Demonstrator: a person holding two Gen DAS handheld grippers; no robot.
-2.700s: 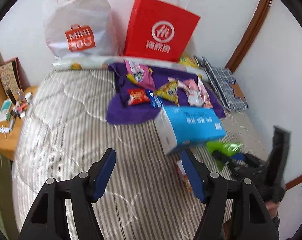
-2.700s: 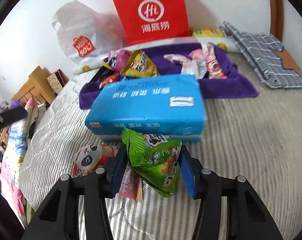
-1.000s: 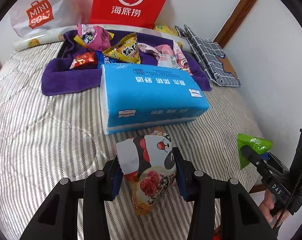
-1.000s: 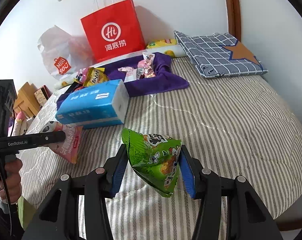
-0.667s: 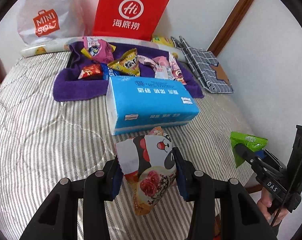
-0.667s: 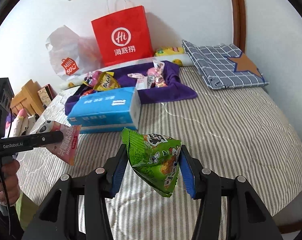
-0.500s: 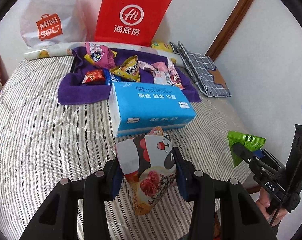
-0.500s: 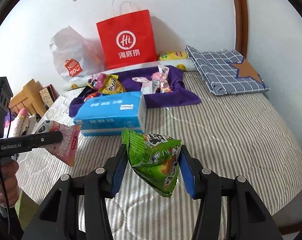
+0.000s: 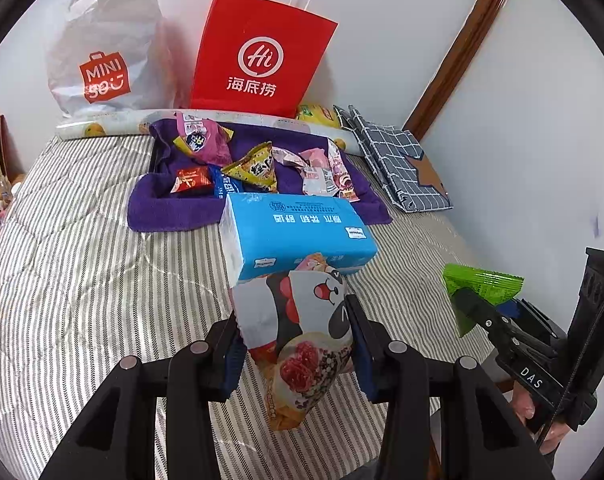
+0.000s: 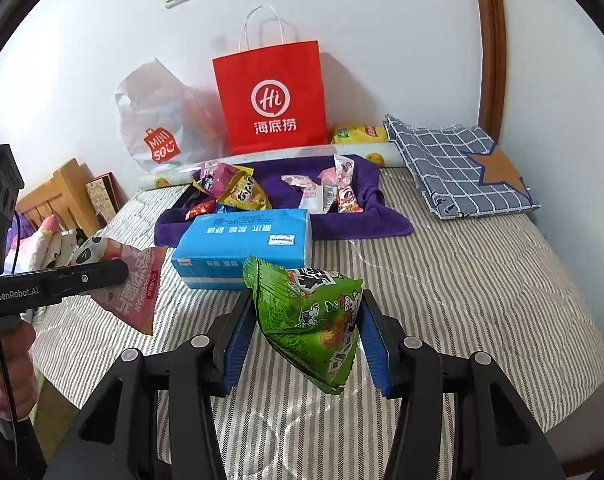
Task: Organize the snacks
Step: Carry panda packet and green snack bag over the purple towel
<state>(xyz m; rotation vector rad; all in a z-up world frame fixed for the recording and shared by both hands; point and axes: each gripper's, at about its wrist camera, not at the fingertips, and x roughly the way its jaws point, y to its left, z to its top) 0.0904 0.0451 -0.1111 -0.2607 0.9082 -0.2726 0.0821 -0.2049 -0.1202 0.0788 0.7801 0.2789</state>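
Observation:
My left gripper [image 9: 296, 344] is shut on a panda-print snack bag [image 9: 302, 344], held above the striped bed; the same panda-print snack bag [image 10: 130, 288] shows at the left of the right wrist view. My right gripper [image 10: 305, 336] is shut on a green snack bag [image 10: 309, 320], also lifted off the bed, and the green snack bag [image 9: 477, 292] appears at the right of the left wrist view. Further back, several snack packets [image 9: 254, 168] lie on a purple towel [image 9: 166, 208]. A blue tissue pack [image 9: 298, 232] lies between the towel and both grippers.
A red paper bag [image 9: 258, 52] and a white plastic bag [image 9: 106, 48] stand against the wall behind the towel. A checked grey cloth [image 9: 397, 160] lies at the back right. A wooden bedside table [image 10: 62, 196] stands left of the bed. A hand [image 10: 14, 380] grips the left handle.
Both grippers have risen and drawn back from the bed with their bags still held. The tissue pack and the towel now look smaller and farther away.

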